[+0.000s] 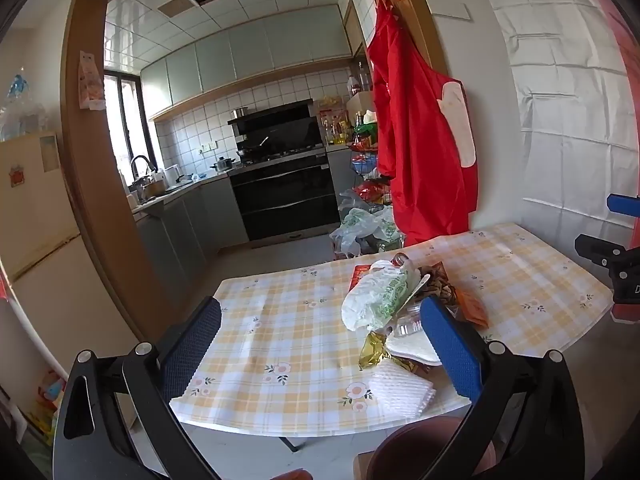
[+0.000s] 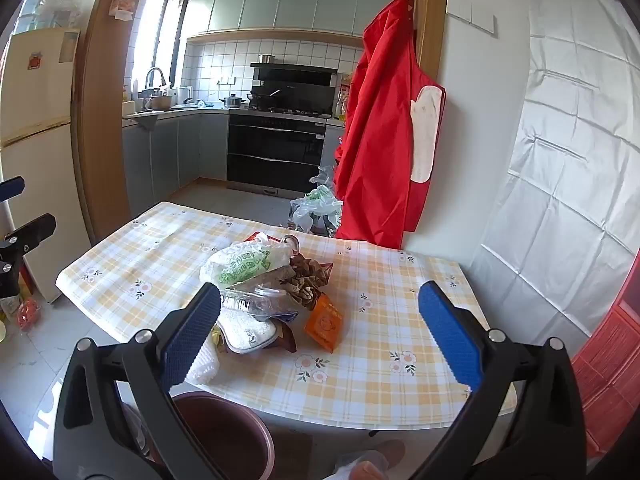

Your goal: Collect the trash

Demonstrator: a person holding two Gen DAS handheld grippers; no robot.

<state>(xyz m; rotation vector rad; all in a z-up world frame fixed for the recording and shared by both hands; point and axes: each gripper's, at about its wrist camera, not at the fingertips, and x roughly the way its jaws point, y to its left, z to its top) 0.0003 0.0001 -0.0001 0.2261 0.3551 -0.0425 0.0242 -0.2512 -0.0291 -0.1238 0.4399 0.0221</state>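
Both my left claw (image 1: 320, 344) and right claw (image 2: 320, 328) hang wide open over the trash pile (image 2: 268, 292) near the table's (image 2: 400, 320) front edge, so I'd pinch the orange packet (image 2: 324, 322) first, then drop it into what's probably the bin (image 2: 224, 432) below.

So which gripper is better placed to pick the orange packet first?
Probably right: the right gripper is open, facing the orange packet. The left gripper faces bare tablecloth.

My left wrist camera looks forward between my left gripper (image 1: 320, 348), from the near left edge of the bench (image 1: 280, 320), toward the kitchen. My right wrist camera looks likewise past my right gripper (image 2: 320, 336), slightly further right. Both views share the trash pile (image 2: 272, 296), close ahead, and the red apron (image 1: 416, 140).
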